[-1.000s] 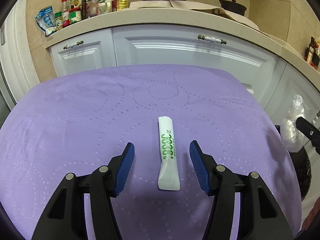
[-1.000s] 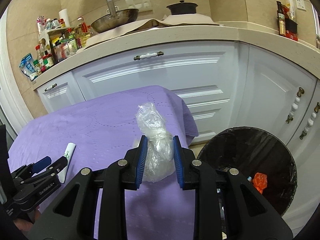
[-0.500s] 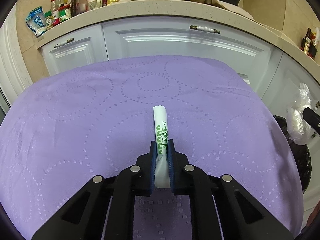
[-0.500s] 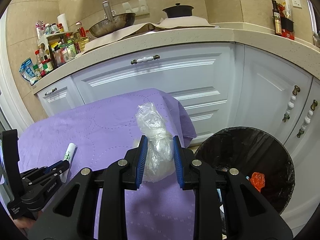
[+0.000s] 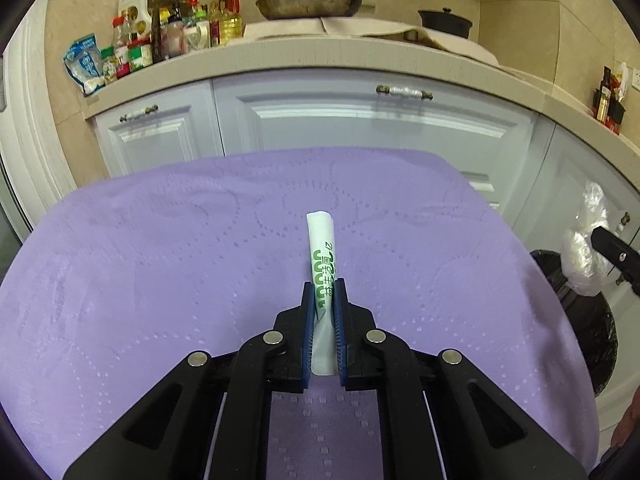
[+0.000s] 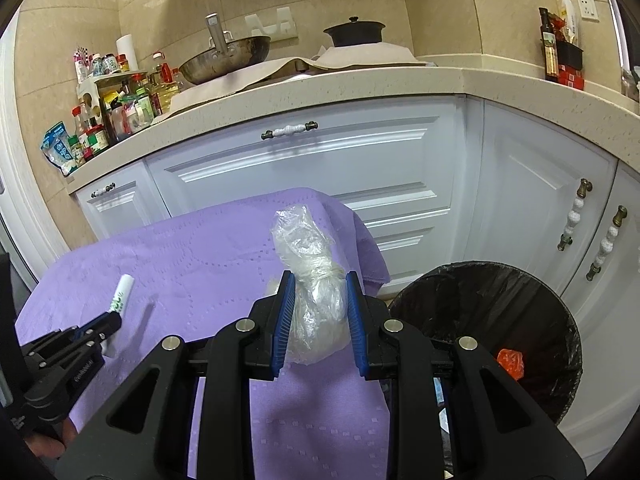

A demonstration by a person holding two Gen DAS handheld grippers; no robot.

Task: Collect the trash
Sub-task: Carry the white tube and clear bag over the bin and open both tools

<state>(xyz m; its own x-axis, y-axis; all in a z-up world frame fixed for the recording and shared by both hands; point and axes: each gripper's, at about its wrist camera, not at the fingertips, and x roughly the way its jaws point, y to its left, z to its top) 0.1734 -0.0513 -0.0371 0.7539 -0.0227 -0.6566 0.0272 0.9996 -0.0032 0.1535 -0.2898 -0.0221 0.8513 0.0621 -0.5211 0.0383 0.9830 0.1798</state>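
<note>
My left gripper (image 5: pixel 323 292) is shut on a white wrapper with green print (image 5: pixel 322 248) and holds it tilted up off the purple tablecloth (image 5: pixel 160 264). In the right wrist view the left gripper (image 6: pixel 114 318) and the wrapper (image 6: pixel 121 294) show at the left. My right gripper (image 6: pixel 320 284) is shut on a crumpled clear plastic bag (image 6: pixel 312 280), held above the table's right end. The bag also shows in the left wrist view (image 5: pixel 582 256). A black-lined trash bin (image 6: pixel 488 336) stands on the floor at the right, with a red scrap (image 6: pixel 510 362) inside.
White kitchen cabinets (image 6: pixel 320 168) run behind the table and along the right. The counter (image 5: pixel 320 56) carries bottles, jars, a pan and a black pot. The bin's edge shows at the right of the left wrist view (image 5: pixel 588 320).
My left gripper closed on the wrapper, then lifted it so its far end rises off the cloth. My right gripper kept hold of the plastic bag and rose slightly.
</note>
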